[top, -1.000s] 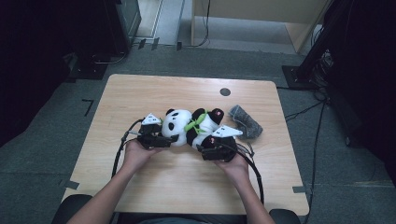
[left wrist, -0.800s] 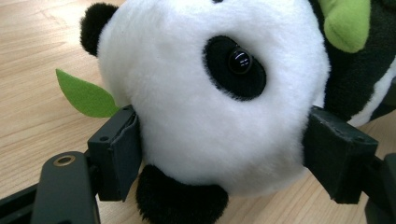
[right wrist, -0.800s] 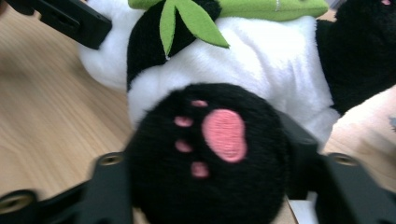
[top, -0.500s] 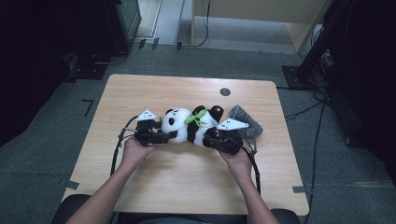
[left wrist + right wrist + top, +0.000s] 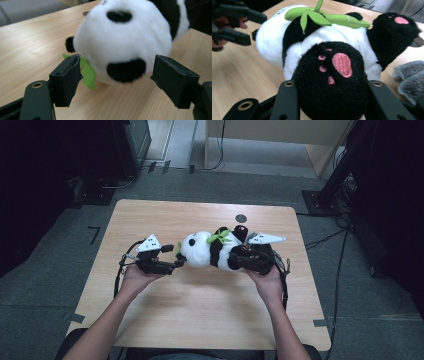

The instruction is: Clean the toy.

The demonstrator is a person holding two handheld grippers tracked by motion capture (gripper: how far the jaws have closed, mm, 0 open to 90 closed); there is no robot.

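Since a second ago the panda plush (image 5: 212, 250) got lifted toward the table's (image 5: 200, 315) middle; right gripper (image 5: 332, 100) clamped shut on its black foot. Left gripper (image 5: 117, 77), closing a bit, straddles its head without pressing. Grey cloth (image 5: 410, 77) lies beside.

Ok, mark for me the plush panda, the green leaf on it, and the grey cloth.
plush panda (image 5: 197, 251), high view, on its white head.
green leaf (image 5: 324, 18), right gripper view, on the leaf bunch across the panda's chest.
grey cloth (image 5: 410, 77), right gripper view, on its fuzzy folded edge at the right.
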